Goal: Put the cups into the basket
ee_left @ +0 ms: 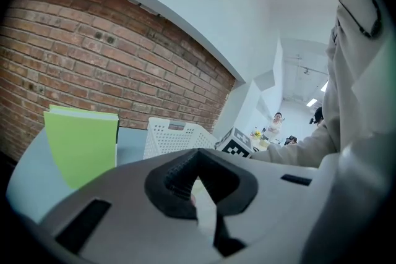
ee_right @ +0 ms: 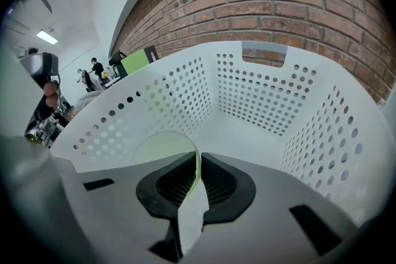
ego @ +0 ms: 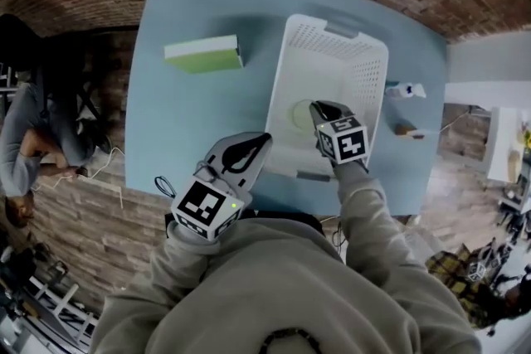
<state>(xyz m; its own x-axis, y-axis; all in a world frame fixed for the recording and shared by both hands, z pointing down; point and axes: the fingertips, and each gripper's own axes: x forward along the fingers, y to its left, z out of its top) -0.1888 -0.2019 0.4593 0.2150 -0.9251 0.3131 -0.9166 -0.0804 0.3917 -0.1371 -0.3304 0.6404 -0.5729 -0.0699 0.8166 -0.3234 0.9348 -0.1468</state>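
A white perforated basket [ego: 286, 46] stands on the blue table [ego: 166, 137]. My right gripper [ego: 319, 108] reaches down inside it, shut on the rim of a pale green cup [ego: 300, 113]. In the right gripper view the cup's thin wall [ee_right: 164, 148] is pinched between the black pads, with the basket's walls [ee_right: 260, 96] all around and the floor below. My left gripper [ego: 257, 141] hovers near the table's front edge, left of the basket. Its jaws meet at the tip in the left gripper view [ee_left: 197, 161], and I see no cup in them. The basket [ee_left: 173, 136] lies ahead of it.
A green and white book-like block [ego: 203, 54] lies on the table left of the basket, and shows large in the left gripper view [ee_left: 83, 145]. Small items [ego: 405, 90] sit at the table's right edge. A person [ego: 25, 153] sits by the brick wall at left.
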